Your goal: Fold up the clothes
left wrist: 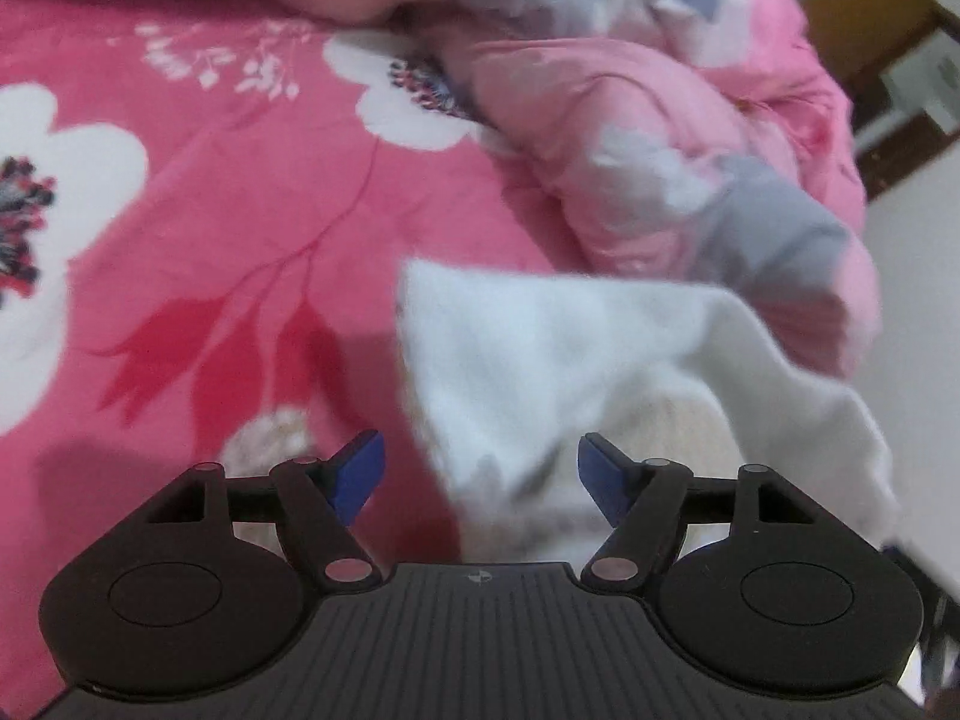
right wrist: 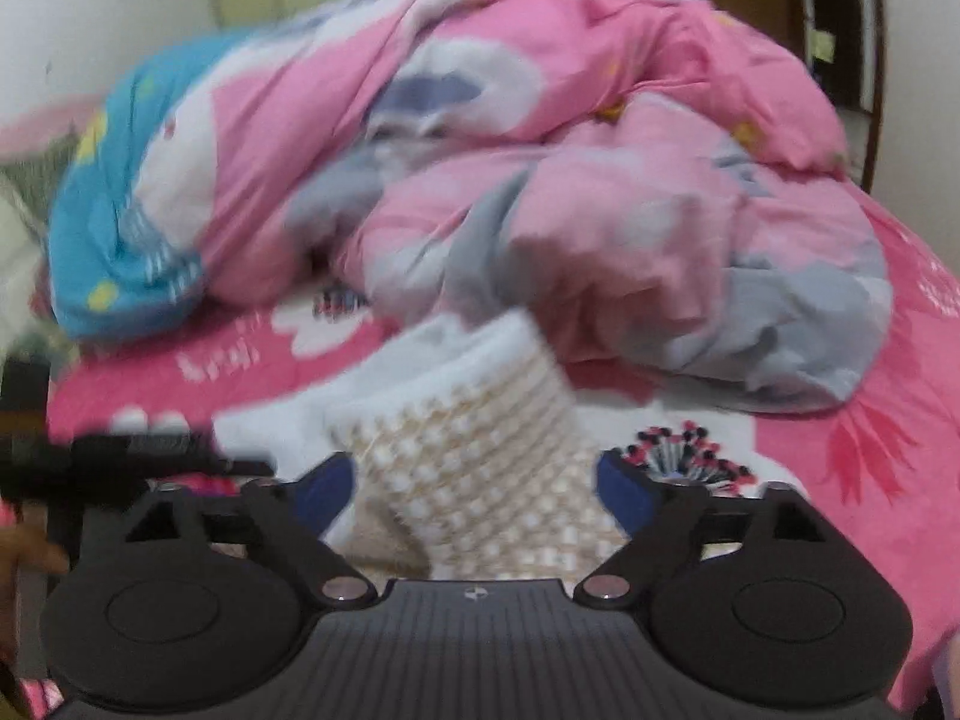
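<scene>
Left wrist view shows the left tool (left wrist: 480, 471) spread over a white garment (left wrist: 600, 372) lying on the pink floral bed sheet (left wrist: 240, 192). The right tool (right wrist: 474, 495) is spread too, its blue pads either side of the garment's beige checked part (right wrist: 474, 450), beside a rumpled quilt (right wrist: 600, 180).

Right claw (right wrist: 474, 495) open, blue pads wide apart. White and beige checked garment (right wrist: 474, 468) lies between the pads, ahead of the claw, on the pink floral bed (right wrist: 870, 450). Crumpled pink-grey duvet (right wrist: 600, 180) heaped beyond. Frame motion-blurred.
</scene>
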{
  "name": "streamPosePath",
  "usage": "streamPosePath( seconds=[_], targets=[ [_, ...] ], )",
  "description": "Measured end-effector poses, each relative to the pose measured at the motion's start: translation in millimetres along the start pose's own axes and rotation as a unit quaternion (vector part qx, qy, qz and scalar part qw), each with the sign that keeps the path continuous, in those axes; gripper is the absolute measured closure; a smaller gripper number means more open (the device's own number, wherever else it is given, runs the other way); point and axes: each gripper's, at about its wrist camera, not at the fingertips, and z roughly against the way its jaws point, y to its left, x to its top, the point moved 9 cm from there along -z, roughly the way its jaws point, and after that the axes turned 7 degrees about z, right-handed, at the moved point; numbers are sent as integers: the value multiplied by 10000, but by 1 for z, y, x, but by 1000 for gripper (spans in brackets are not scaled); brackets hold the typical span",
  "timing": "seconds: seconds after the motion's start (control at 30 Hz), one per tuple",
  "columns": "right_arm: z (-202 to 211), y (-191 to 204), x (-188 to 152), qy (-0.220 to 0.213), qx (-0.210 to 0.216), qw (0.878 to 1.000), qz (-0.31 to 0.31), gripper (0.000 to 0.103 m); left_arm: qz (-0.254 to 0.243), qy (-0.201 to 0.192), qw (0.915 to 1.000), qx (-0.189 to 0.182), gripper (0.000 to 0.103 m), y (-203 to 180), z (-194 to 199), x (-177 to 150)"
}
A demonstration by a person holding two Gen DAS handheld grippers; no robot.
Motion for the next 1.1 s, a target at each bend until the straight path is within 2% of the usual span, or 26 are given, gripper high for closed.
streamPosePath(
  seconds=[0.07, 0.1, 0.13, 0.17, 0.2, 0.3, 0.4, 0.47, 0.5, 0.53, 0.57, 0.6, 0.63, 0.77, 0.9, 1.0, 1.1],
  targets=[
    [-17, 5, -7, 77, -280, 9994, 165, 7, 38, 12, 10000, 29, 32, 2, -14, 5],
    [-24, 5, -9, 103, -393, 9989, 214, 11, 57, 18, 10000, 43, 35, 3, -21, 8],
    [-29, 3, -12, 157, -577, 9979, 229, 20, -1, 33, 10000, 30, 43, 1, -25, 8],
    [-32, -2, -14, 206, -761, 9967, 203, 45, -126, 56, 9999, -7, 50, -4, -25, 5],
    [-32, -12, -15, 234, -944, 9953, 33, 60, -250, 80, 9996, -44, 61, -9, -26, 3],
    [-24, -42, -15, 201, -1373, 9890, -514, 60, -721, 53, 9971, -228, 59, -27, -28, -2],
    [-30, -48, -21, 383, -1283, 9895, -547, 51, -787, 114, 9966, -226, 47, -30, -36, -6],
    [-39, -47, -25, 494, -1184, 9904, -511, 50, -869, 143, 9960, -123, 48, -32, -45, -8],
    [-43, -47, -26, 550, -1135, 9908, -493, 53, -935, 150, 9955, -72, 57, -33, -50, -9],
    [-48, -46, -28, 605, -1085, 9911, -475, 60, -1000, 157, 9949, -21, 77, -35, -54, -10],
    [-51, -47, -29, 646, -1055, 9911, -490, 86, -1066, 164, 9942, 30, 85, -36, -58, -11],
    [-49, -54, -30, 635, -1091, 9900, -624, 94, -1214, 112, 9925, 97, 93, -39, -59, -12],
    [-45, -59, -30, 590, -1150, 9889, -727, 96, -1378, -10, 9904, 145, 95, -43, -54, -13],
    [0, -67, -22, 96, -1649, 9860, -229, 98, -1669, -520, 9844, 216, 98, -63, -14, -13],
    [52, -68, -5, -298, -1992, 9784, 471, 99, -1762, -1116, 9776, 287, 98, -86, 57, -14],
    [97, -69, 8, -574, -1988, 9760, 683, 99, -1781, -1505, 9720, 274, 98, -105, 120, -23],
    [152, -61, 21, -935, -1949, 9712, 1001, 100, -1905, -1923, 9621, 317, 99, -127, 186, -39]
  ],
)
